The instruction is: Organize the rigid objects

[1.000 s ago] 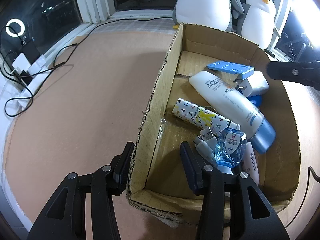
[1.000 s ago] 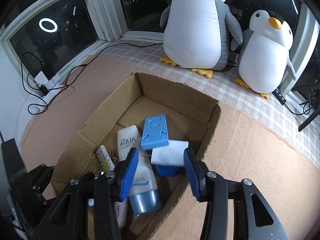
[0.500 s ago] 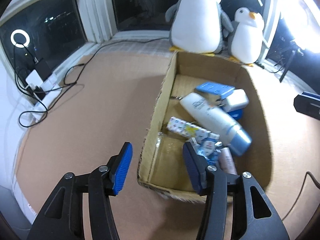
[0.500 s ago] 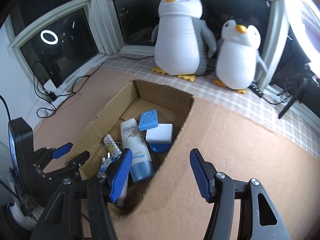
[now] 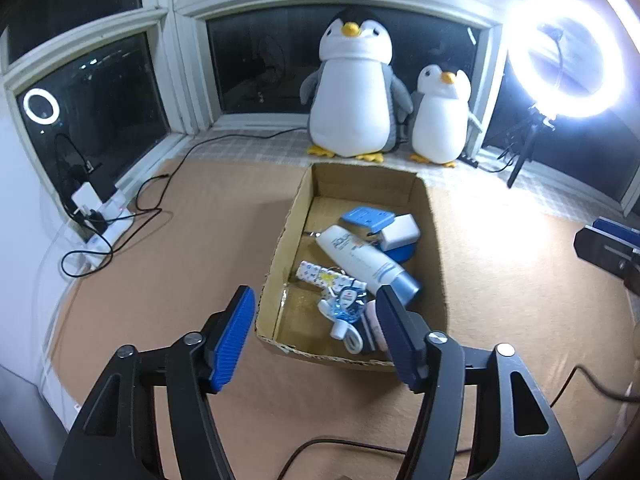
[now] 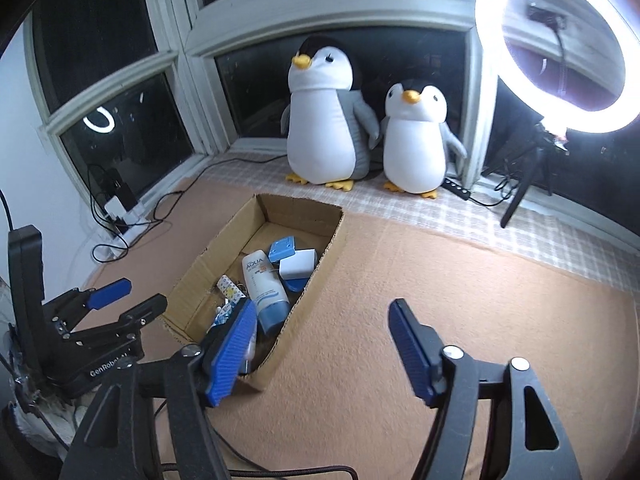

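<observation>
An open cardboard box [image 5: 436, 240] stands on the tan mat; it also shows in the right wrist view [image 6: 320, 276]. It holds a white AQUA tube [image 5: 360, 256] with a blue cap, a blue flat piece [image 5: 366, 216], a white block [image 5: 400, 230], a patterned stick [image 5: 316, 274] and small items [image 5: 348, 304]. My left gripper [image 5: 316, 340] is open and empty, above the box's near end. My right gripper [image 6: 324, 344] is open and empty, above the mat to the right of the box. The left gripper also shows in the right wrist view [image 6: 120, 300].
Two plush penguins [image 5: 356, 92] [image 5: 440, 116] stand on the window ledge behind the box. A lit ring light [image 5: 568, 56] on a stand is at the right. A power strip with cables [image 5: 100, 220] lies at the left edge of the mat.
Both grippers have pulled back and up from the box, so it looks smaller and farther. Both jaws stay open and empty. The box contents have not moved.
</observation>
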